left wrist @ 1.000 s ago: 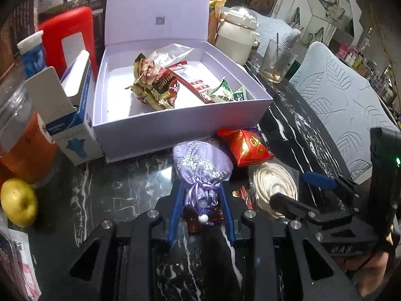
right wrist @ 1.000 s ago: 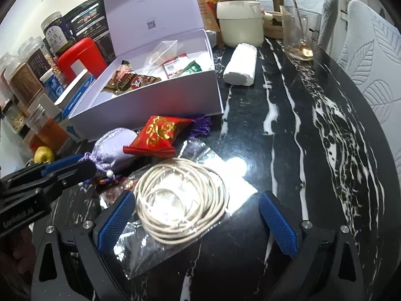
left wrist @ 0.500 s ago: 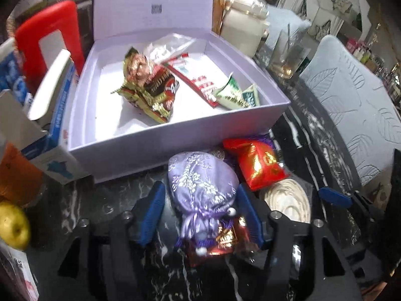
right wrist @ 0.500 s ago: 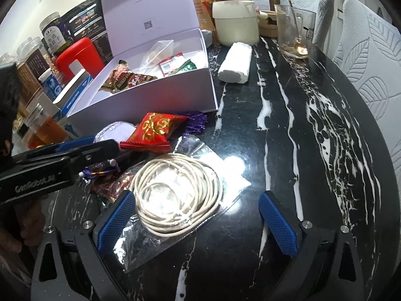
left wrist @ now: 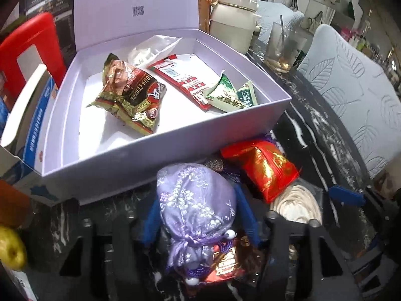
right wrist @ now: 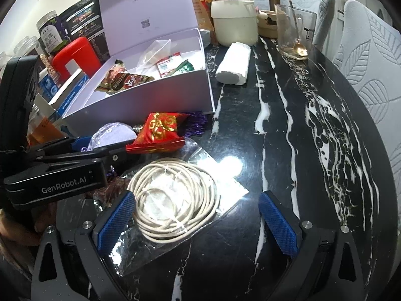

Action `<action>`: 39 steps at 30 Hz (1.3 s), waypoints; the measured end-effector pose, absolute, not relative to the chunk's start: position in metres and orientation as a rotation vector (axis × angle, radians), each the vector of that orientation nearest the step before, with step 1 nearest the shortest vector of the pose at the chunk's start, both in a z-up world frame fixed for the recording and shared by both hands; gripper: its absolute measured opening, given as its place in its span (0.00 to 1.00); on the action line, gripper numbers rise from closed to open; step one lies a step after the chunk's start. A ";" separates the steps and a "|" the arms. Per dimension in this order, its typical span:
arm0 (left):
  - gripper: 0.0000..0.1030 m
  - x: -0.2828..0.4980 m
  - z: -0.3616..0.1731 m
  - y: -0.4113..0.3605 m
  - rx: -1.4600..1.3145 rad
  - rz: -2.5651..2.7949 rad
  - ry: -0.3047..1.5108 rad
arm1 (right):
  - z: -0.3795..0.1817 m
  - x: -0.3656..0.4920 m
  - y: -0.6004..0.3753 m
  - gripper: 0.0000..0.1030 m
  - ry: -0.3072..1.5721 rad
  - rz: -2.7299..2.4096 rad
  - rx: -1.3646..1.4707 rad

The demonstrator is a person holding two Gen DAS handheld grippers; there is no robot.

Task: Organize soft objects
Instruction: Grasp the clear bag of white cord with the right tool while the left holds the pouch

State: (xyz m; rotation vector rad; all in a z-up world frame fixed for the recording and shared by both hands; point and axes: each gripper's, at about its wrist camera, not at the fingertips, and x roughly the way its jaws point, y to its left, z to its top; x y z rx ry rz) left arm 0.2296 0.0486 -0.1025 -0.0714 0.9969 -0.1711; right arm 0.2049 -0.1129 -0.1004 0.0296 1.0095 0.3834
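A lilac embroidered pouch [left wrist: 198,205] lies on the black marble table, just in front of the open white box [left wrist: 160,148]. My left gripper [left wrist: 200,215] has its blue fingers on both sides of the pouch, touching it; a firm grip is not visible. The pouch also shows in the right wrist view [right wrist: 112,135]. A red foil packet [left wrist: 265,165] lies to its right. My right gripper [right wrist: 195,218] is wide open and empty over a bagged coil of white cord [right wrist: 175,195].
The box holds a brown snack bag [left wrist: 130,95], a red-white sachet and green packets. A blue-white carton [left wrist: 30,115], a red container and a yellow fruit [left wrist: 10,248] stand left. A cream pot [right wrist: 234,15], a glass [right wrist: 293,35] and a white roll [right wrist: 233,62] sit behind.
My left gripper opened from the pouch's neck, then moved forward so its fingers now flank the pouch's body. The right gripper has stayed in place, open.
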 end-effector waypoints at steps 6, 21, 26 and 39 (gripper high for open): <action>0.45 0.224 -0.102 0.047 -0.054 -0.160 0.993 | -0.093 0.200 -0.118 0.98 1.003 0.340 0.056; 0.45 0.199 -0.088 0.055 -0.056 -0.131 0.954 | -0.098 0.195 -0.110 0.98 1.083 0.340 0.153; 0.44 0.190 -0.080 0.068 -0.067 -0.084 0.927 | -0.099 0.204 -0.099 0.98 1.067 0.311 0.145; 0.44 0.171 -0.075 0.091 -0.116 -0.062 0.918 | -0.105 0.198 -0.071 0.87 0.983 0.289 -0.058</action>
